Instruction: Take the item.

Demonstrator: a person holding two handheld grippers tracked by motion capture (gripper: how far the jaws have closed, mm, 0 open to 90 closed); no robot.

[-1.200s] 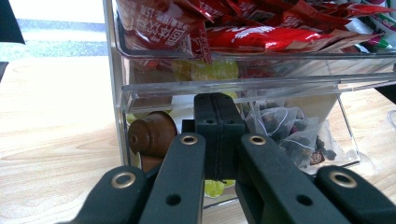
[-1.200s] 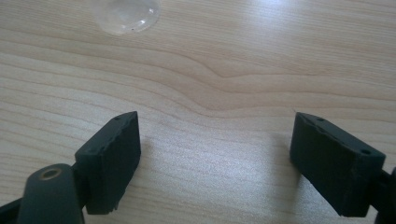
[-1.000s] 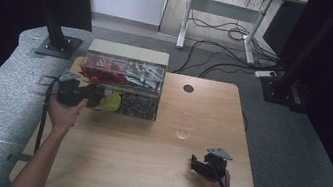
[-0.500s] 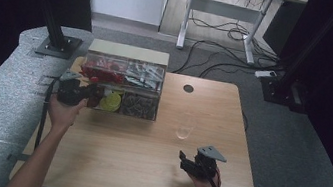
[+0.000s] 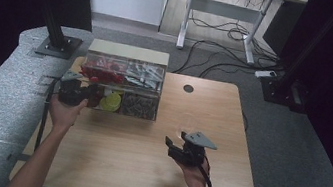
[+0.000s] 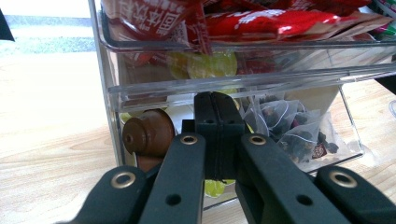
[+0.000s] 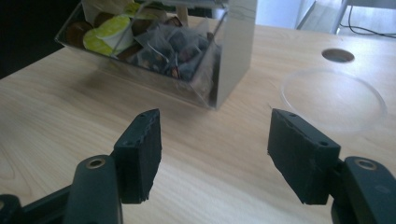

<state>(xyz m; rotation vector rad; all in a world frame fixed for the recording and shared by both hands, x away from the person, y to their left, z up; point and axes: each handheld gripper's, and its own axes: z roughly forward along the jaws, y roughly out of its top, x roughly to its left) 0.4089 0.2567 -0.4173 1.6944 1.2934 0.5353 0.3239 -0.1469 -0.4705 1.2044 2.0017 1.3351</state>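
At the left front of the clear organiser box (image 5: 122, 86), my left gripper (image 5: 87, 95) has its jaws pressed together at the lower drawer.

From the left gripper view I judge the job barely begun: the drawer (image 6: 243, 88) sits a little way out, and my closed jaws rest at its clear front edge, though I cannot tell whether they pinch it. Inside lie a brown coffee capsule (image 6: 148, 132), yellow-lidded pods (image 7: 103, 33) and tea bags (image 6: 285, 126); nothing is out on the table (image 5: 108, 160) yet. My right gripper (image 5: 177, 148) waits with jaws wide apart over bare wood, well apart from the box. A clear round lid (image 7: 334, 100) lies near it, and the red snack packets (image 6: 261, 18) in the upper tray overhang the drawer, crowding any reach inside.
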